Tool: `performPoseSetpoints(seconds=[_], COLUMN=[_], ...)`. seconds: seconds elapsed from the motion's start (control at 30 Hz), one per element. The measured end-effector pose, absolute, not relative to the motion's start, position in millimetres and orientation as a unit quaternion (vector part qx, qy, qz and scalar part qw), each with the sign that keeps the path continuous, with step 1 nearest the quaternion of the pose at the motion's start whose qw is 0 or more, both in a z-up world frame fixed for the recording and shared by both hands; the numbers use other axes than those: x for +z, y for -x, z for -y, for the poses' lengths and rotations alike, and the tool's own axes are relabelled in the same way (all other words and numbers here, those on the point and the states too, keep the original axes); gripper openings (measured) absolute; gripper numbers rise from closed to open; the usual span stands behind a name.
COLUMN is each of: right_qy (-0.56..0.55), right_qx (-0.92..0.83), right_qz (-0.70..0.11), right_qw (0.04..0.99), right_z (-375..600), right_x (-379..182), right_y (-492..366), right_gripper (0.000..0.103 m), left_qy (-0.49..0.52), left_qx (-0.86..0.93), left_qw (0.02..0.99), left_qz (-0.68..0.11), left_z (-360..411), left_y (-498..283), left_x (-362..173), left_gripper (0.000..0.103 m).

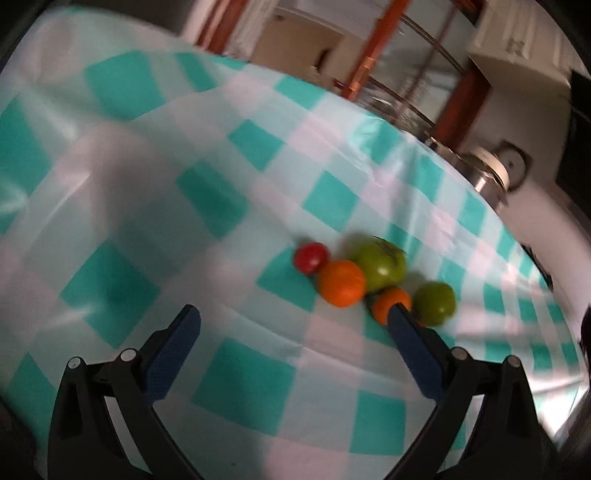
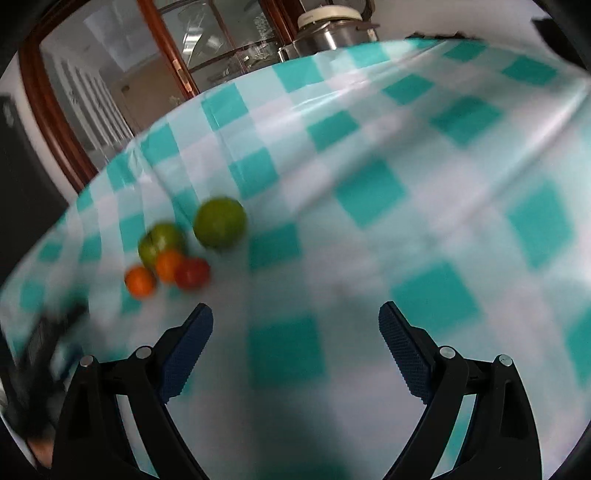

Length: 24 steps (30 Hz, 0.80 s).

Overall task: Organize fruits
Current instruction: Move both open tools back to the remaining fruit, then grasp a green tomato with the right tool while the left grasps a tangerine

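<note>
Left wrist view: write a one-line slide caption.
Open left gripper above a checked tablecloth, beside five clustered fruits: one red, two orange, two green.

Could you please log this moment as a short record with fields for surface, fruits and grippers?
surface: checked tablecloth, teal and white
fruits: red fruit, two orange fruits, two green fruits, clustered together
left gripper: open, holding nothing
right gripper: open, holding nothing
background: glass-door cabinet, metal pot
</note>
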State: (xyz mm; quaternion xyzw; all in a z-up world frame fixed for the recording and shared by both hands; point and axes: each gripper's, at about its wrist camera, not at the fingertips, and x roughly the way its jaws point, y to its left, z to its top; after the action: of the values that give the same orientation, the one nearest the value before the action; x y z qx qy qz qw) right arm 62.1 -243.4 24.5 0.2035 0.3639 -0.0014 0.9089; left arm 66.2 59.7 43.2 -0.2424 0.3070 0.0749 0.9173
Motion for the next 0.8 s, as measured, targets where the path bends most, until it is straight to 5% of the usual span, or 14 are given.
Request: performPoseSetpoints(seconds=[0.3, 0.8], right_qy=[-0.323, -0.248], right_qx=[0.001, -0.029], right_qz=[-0.383, -0.418], right_qw=[0.865, 0.873], right_z=[207.4, 164.4], right_x=[6.6, 8.8], right_y=[-175.6, -208.4], right_gripper=[0.083, 0.060], left_qy=[0.280, 0.272], left_qx=[0.101, 0.100], left_qw=[0.914, 0.917], left_qz=[-0.277, -0.275], left_z=[-75.4, -69.5], left_y=[-59.4, -57.1], left_x=[32.6, 31.6], left_gripper=[0.101, 0.101])
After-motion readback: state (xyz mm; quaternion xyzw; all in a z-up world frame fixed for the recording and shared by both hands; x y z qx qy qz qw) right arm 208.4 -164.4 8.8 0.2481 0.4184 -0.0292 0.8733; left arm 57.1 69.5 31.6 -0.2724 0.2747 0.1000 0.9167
